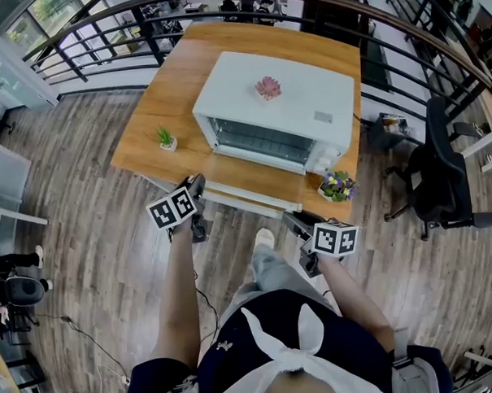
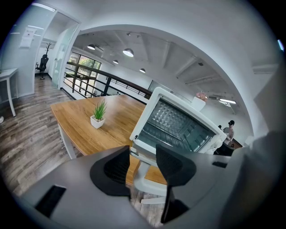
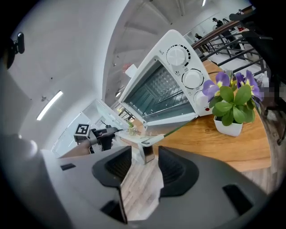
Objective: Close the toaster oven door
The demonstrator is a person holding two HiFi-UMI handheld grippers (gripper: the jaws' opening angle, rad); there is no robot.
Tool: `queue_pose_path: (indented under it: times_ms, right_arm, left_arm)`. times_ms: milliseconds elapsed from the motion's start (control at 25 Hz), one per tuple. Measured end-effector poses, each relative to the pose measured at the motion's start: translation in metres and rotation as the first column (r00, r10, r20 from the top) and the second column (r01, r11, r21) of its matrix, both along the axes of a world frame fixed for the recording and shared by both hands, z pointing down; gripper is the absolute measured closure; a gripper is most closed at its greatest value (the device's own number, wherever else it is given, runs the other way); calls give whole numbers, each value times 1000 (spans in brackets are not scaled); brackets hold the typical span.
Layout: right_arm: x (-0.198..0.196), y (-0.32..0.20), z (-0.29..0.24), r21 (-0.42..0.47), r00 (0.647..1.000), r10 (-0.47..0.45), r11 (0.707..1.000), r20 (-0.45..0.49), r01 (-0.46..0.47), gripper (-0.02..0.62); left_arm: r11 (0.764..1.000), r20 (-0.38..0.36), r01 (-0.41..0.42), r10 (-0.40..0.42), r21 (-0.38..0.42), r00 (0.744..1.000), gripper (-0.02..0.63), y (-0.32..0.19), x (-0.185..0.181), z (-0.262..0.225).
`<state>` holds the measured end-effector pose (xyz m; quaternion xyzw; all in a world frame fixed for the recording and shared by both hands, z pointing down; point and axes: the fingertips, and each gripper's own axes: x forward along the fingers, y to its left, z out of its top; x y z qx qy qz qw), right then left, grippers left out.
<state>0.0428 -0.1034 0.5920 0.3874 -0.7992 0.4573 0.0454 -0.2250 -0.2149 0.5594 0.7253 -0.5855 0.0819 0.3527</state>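
A white toaster oven (image 1: 275, 109) stands on the wooden table (image 1: 168, 97) with its glass door (image 1: 247, 193) folded down flat toward me. My left gripper (image 1: 198, 185) is at the left end of the door's front edge. In the left gripper view its jaws (image 2: 142, 165) stand open, with the white door handle (image 2: 145, 184) showing in the gap, untouched. My right gripper (image 1: 290, 221) is at the right end of the door. Seen from its own camera, this gripper (image 3: 144, 166) is open too, and the handle's end (image 3: 145, 152) lies just beyond the tips.
A small green plant (image 1: 166, 139) sits at the table's left edge and a purple flower pot (image 1: 337, 185) at the front right corner beside the oven. A pink succulent (image 1: 267, 88) rests on the oven's top. An office chair (image 1: 440, 175) stands to the right.
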Motion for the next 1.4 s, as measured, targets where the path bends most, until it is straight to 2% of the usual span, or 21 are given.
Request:
queue_pose_path:
  times_ms: [480, 1400]
  right_arm:
    - [-2, -14, -6, 45, 1000, -15, 999, -6, 15, 482]
    - [1, -20, -14, 43, 1000, 5, 999, 2, -5, 486]
  left_arm:
    - [999, -26, 0, 1, 37, 1000, 410, -10, 4, -15]
    - [999, -48, 0, 2, 43, 999, 410, -18, 7, -22]
